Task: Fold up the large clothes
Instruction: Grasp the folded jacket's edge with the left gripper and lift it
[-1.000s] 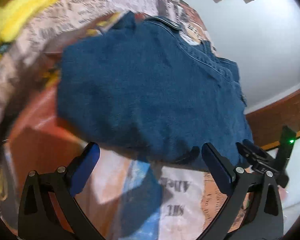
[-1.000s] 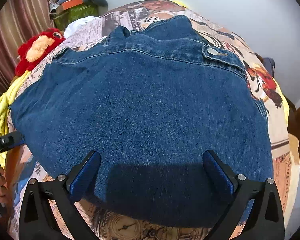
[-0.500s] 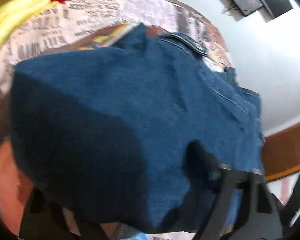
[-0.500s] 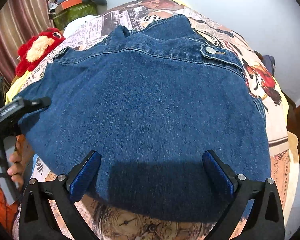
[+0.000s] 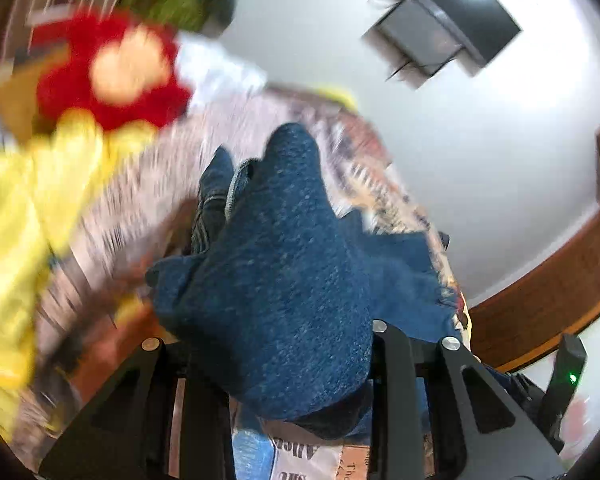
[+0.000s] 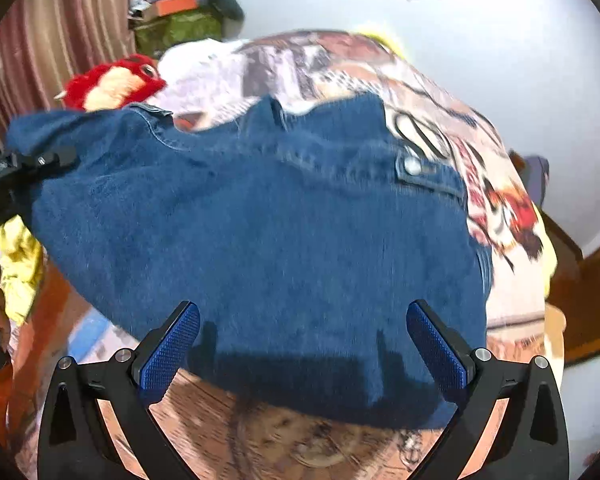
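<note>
Both wrist views close above denim jacket (image 6: pixel 260 240).

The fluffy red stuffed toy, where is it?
In the right wrist view the fluffy red stuffed toy lies far left on the printed bedspread, just beyond the blue denim jacket.

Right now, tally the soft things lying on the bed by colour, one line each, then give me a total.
Blue: 1, the denim jacket
Red: 1, the plush toy
Yellow: 1, the crumpled cloth
White: 1, the cloth beside the toy
Total: 4
</note>
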The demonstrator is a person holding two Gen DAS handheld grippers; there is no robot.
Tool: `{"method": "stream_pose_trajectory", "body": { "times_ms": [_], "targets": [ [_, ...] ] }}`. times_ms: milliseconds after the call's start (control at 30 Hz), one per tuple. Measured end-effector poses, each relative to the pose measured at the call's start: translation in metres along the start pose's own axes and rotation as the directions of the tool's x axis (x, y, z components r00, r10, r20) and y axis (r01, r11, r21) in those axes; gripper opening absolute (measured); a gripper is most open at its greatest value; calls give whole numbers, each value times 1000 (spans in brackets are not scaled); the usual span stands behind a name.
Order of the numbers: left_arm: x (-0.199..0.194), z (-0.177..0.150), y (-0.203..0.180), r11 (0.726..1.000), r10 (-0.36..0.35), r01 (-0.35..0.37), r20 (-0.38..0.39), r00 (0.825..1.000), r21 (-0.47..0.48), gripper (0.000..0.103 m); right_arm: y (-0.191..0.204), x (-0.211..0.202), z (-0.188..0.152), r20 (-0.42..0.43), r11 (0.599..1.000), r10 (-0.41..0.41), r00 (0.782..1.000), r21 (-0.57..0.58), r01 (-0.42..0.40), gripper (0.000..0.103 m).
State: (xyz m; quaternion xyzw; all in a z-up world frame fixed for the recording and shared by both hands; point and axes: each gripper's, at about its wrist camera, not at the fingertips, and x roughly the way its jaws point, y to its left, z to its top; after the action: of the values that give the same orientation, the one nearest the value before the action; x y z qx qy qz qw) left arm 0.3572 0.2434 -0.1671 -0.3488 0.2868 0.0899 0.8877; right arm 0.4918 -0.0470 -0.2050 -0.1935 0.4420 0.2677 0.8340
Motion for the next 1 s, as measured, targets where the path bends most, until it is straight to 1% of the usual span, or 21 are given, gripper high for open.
{"method": "stream_pose_trajectory", "body": {
  "times_ms": [67, 133, 200, 267, 333, 400, 467, 533, 600, 633, 700, 733, 767, 833, 900, 933, 1000],
  "targets": [
    [-20, 8, -12, 999, -3, 0, 59, 998, 46, 29, 11, 2, 7, 12, 1000, 30, 999, -6, -30, 103],
    [-37, 15, -20, 997, -2, -7, 107, 994, 83, 29, 23, 9, 13, 2, 998, 66, 998, -3, -66, 103],
    [-48, 23, -26, 991, 18, -36, 140, 990, 126, 29, 36, 21, 18, -21, 995, 100, 995, -2, -101, 103],
    [-53, 24, -31, 984, 47, -73, 160, 986, 164, 29, 52, 37, 19, -57, 991, 131, 990, -6, -131, 103],
    [-47, 24, -30, 979, 72, -100, 157, 985, 180, 29, 67, 54, 16, -98, 987, 157, 983, -18, -160, 103],
    [-34, 27, -30, 976, 93, -117, 136, 986, 186, 29, 79, 69, 12, -135, 983, 181, 974, -17, -185, 103],
    [-22, 23, -29, 969, 128, -148, 112, 985, 196, 29, 86, 79, 8, -141, 987, 156, 978, -11, -160, 103],
    [-15, 16, -31, 963, 157, -174, 95, 983, 208, 29, 93, 82, 7, -145, 988, 138, 980, -45, -146, 103],
    [-8, 12, -36, 957, 174, -188, 78, 982, 222, 29, 94, 81, 8, -155, 984, 151, 976, -66, -163, 103],
    [-7, 10, -40, 953, 175, -188, 74, 982, 237, 29, 92, 80, 8, -163, 980, 172, 972, -70, -185, 103],
    [-4, 7, -53, 940, 174, -189, 76, 982, 286, 29, 83, 75, 9, -186, 967, 237, 953, -45, -250, 103],
    [-4, 5, -60, 934, 172, -189, 79, 982, 305, 29, 73, 70, 9, -195, 956, 289, 937, -1, -295, 103],
    [-3, 4, -68, 929, 168, -185, 80, 983, 321, 28, 65, 65, 9, -192, 947, 320, 928, 39, -319, 103],
    [-3, 2, -83, 923, 155, -174, 81, 985, 343, 27, 43, 52, 7, -169, 930, 365, 916, 123, -347, 103],
    [0, 3, -101, 915, 133, -156, 87, 987, 372, 27, 13, 34, 1, -125, 912, 388, 913, 195, -361, 103],
    [0, 2, -110, 911, 118, -144, 90, 989, 387, 26, 0, 26, -2, -107, 908, 386, 916, 219, -357, 103],
    [2, -2, -133, 898, 80, -114, 98, 992, 425, 26, -29, 8, -11, -67, 910, 351, 934, 257, -324, 103]
  ]
}}
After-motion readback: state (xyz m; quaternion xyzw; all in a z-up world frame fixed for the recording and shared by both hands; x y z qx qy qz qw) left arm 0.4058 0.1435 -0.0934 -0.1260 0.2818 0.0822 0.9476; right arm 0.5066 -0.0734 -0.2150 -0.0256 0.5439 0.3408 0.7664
